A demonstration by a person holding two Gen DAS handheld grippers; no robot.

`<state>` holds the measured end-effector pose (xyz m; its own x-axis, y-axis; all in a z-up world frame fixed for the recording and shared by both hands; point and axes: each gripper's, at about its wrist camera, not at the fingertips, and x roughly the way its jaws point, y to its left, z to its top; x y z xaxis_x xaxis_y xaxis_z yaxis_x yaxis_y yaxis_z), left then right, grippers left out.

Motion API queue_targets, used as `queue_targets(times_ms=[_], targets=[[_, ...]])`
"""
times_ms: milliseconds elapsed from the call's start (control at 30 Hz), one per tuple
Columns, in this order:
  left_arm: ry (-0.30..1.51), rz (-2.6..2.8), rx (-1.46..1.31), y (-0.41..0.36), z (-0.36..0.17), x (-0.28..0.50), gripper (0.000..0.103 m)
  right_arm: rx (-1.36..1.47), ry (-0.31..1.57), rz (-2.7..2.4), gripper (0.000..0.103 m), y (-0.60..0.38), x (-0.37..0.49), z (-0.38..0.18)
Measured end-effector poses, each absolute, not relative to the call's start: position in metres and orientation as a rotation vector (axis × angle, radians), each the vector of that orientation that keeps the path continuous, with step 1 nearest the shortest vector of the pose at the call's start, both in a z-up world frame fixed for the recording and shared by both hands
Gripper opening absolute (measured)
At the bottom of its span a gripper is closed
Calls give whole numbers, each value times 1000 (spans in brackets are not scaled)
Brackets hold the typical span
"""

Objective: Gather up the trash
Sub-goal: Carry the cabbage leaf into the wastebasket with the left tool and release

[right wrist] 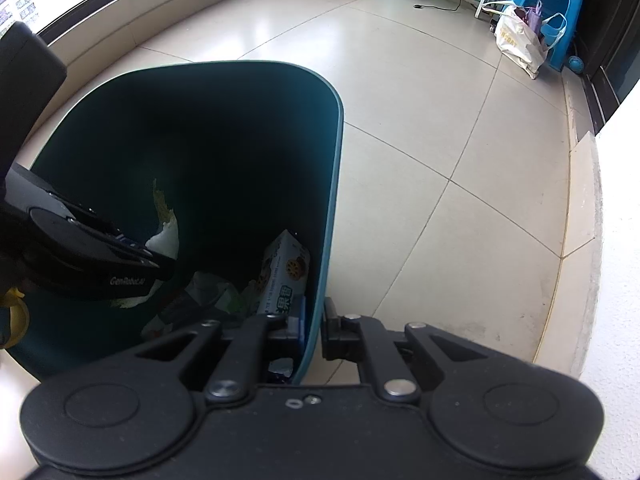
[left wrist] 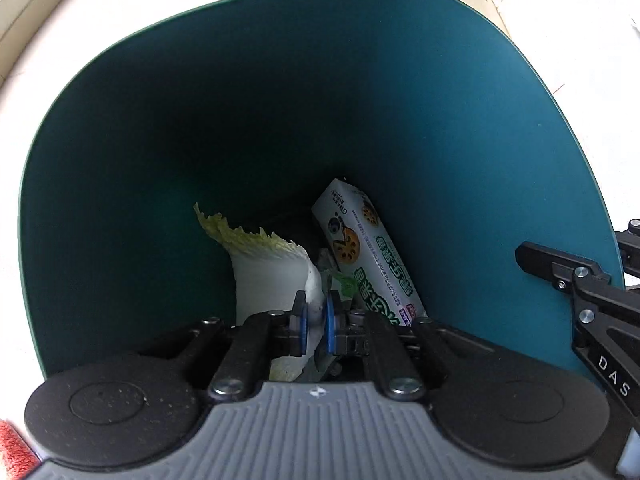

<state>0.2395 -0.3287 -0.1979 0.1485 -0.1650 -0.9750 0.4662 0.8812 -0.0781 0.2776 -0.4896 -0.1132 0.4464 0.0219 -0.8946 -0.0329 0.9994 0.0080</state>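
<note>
Cabbage leaf [left wrist: 276, 276]: limp, light, tears easily; left gripper [left wrist: 315, 322] pinches stiff white rib inside bin [left wrist: 460, 140]. Right gripper [right wrist: 314, 332] clamps bin's near-right wall.

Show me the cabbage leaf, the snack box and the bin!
cabbage leaf [left wrist: 272, 276], left wrist view, white stalk.
snack box [left wrist: 360, 248], left wrist view, printed front.
bin [right wrist: 334, 184], right wrist view, right wall.

The left tongs [left wrist: 315, 320] reach down into a deep teal plastic bin [left wrist: 160, 140], their blue pads pinched on the white stalk of a pale, yellow-edged cabbage leaf [left wrist: 268, 268]. Just right of it, a white printed snack box [left wrist: 368, 248] leans against the bin's right wall. The black right tongs [left wrist: 560, 272] sit at the bin's right rim.
</note>
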Motion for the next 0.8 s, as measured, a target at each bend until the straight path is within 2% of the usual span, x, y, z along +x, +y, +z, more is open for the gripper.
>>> queue_targets(times_ms=[233,333,400,467,800], targets=[[1311,-510,233,-323,-186,236,19,-14,1109,33,7,-489,278,-113],[1296,-540,193,-317,-177,234,32,-17,1111,30,6,-488,278,-113],[1269,-546,197,-314,-168,230,46,-20,1112,28,6,-487,278,-113],[1239,-552,202,-309,-159,224,52,-23,1113,26,6,-485,278,-114],[1113,-556,195,-260,-99,196,52,-43,1118,13,6,-477,279,-115]])
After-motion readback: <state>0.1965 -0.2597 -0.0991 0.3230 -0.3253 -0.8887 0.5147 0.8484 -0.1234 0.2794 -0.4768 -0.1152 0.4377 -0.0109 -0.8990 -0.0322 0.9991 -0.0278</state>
